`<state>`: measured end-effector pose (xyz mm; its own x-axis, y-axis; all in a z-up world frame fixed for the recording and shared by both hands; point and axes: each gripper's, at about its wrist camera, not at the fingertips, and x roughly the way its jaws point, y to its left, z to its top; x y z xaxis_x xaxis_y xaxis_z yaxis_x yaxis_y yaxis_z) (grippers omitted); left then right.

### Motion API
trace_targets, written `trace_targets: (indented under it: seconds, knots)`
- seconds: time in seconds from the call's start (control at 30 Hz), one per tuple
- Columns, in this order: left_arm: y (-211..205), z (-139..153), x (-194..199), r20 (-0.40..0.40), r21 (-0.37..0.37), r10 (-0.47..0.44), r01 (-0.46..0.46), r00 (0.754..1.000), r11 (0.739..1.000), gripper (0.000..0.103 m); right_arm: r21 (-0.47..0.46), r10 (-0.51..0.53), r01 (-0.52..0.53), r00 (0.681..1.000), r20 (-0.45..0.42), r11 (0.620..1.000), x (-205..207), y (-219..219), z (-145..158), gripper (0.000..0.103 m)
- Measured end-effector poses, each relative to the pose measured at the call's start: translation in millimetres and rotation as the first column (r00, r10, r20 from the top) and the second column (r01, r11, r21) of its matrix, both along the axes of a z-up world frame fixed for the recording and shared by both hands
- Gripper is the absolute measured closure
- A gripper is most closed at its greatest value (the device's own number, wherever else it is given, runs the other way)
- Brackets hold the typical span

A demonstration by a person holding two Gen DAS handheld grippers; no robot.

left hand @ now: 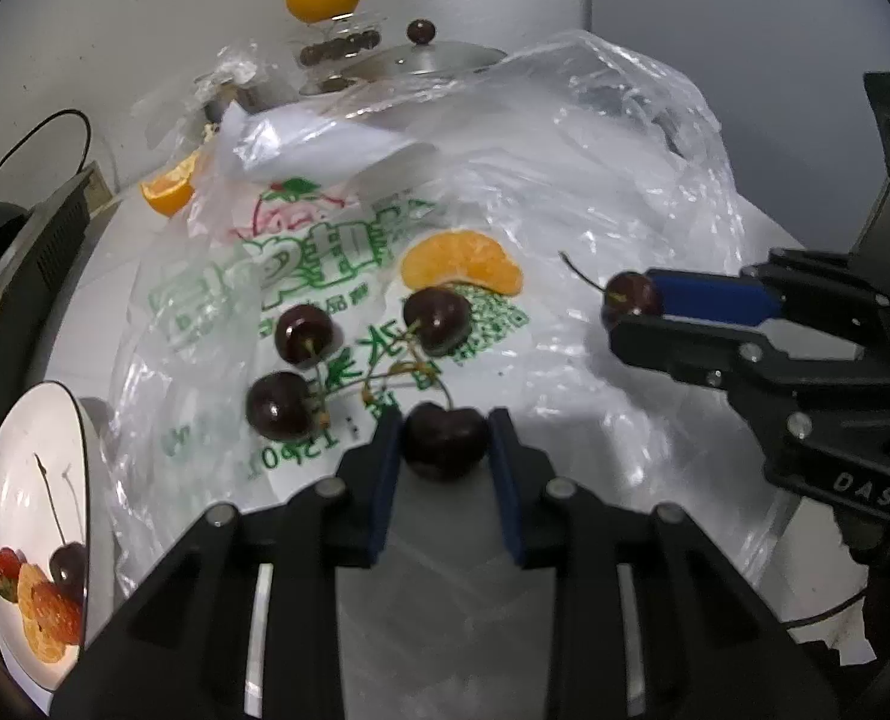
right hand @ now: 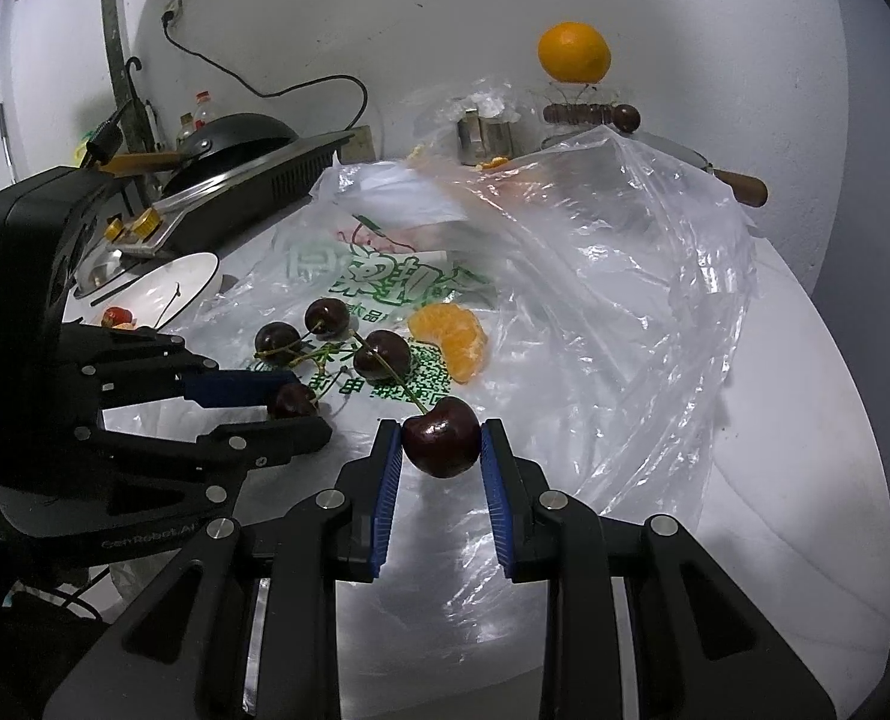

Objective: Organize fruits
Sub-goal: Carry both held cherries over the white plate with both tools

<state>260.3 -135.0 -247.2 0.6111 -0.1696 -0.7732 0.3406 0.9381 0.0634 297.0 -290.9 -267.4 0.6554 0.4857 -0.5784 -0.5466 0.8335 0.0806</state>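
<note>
White plate [left hand: 0,480] far left in the left wrist view, holding 1 cherry with a long stem [left hand: 68,561], 1 strawberry [left hand: 4,573], plus orange segments and another red piece, exact count unclear. Beside it, a dark cooktop edge [left hand: 54,240].

Printed plastic bag [left hand: 348,276] is spread flat on the white table [right hand: 805,480]. On the bag: 3 loose cherries [left hand: 303,336] clustered near the green print, stems tangled together. 1 peeled mandarin chunk [left hand: 463,261] just behind them, close to the rightmost loose cherry.

Left gripper [left hand: 445,450] is closed to cherry width, blue pads on either side of 1 dark cherry [left hand: 445,441], held just over the bag. Stem curls upward.

Right gripper [right hand: 441,444] likewise narrowed around 1 cherry [right hand: 441,444], both pads touching it, stem pointing back-left. Seen from the left camera, it sits right of the loose fruit.

Total cherries: 3 loose, 2 gripped, 1 on plate = 6.

Back of the table: 1 whole orange [right hand: 574,53] perched atop a glass lid with a beaded wooden handle [right hand: 589,114]. 1 cut orange piece [left hand: 168,189] near the back left of the bag. 1 metal pot lid with a dark knob [left hand: 420,31]. 1 black wok [right hand: 234,135] on the cooktop, seen from the right wrist.
</note>
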Motion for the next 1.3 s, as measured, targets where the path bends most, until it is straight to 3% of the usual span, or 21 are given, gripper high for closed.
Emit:
trace_targets:
  seconds: [0.6,1.3]
  knots:
    - [8,23,-35,0.042,-0.067,-0.045,0.048,0.998,0.997,0.074,-0.034,0.016,-0.015,0.999,0.040,0.999,-22,23,18,0.075]
    - [50,49,-66,0.109,-0.119,0.006,0.007,0.994,0.993,0.073,-0.080,0.065,-0.059,0.995,0.081,0.995,-46,60,37,0.074]
